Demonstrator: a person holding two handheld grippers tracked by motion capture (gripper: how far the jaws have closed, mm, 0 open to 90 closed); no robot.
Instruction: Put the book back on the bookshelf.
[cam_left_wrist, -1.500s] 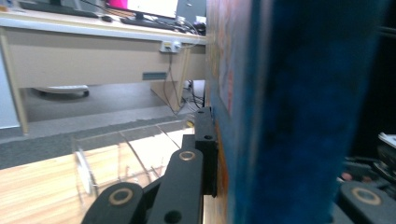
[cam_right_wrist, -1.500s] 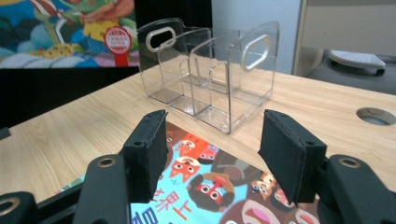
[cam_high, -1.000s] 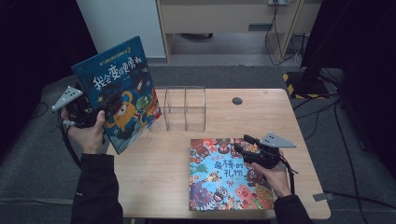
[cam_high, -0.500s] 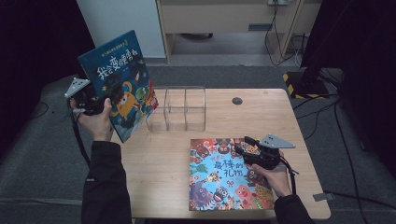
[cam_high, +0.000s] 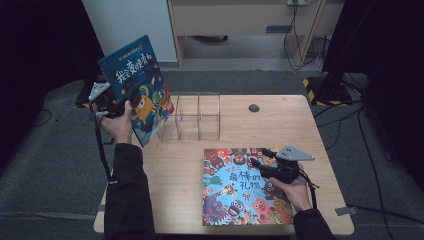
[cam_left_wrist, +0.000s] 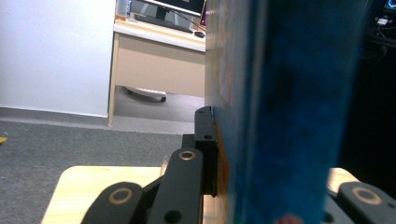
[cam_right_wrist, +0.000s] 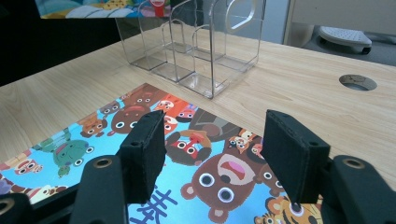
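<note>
The blue book (cam_high: 136, 87) is held in the air at the left edge of the table (cam_high: 300, 125), above the table's far-left corner, and the left gripper (cam_high: 125, 102) has its jaws closed on the lower part of it; in the left gripper view the book (cam_left_wrist: 280, 112) stands edge-on between the jaws. Compared with a second ago, the book has been lifted higher and turned more upright, so I judge it is being prepared to go into the clear rack (cam_high: 192, 116), which stands just beside it to the right. The slots of the rack are open at the top and nothing blocks them. The right gripper (cam_high: 261, 167) hovers with its jaws wide apart and holding nothing, just over the second book (cam_high: 235, 192), which lies flat near the front edge, well apart from the rack.
</note>
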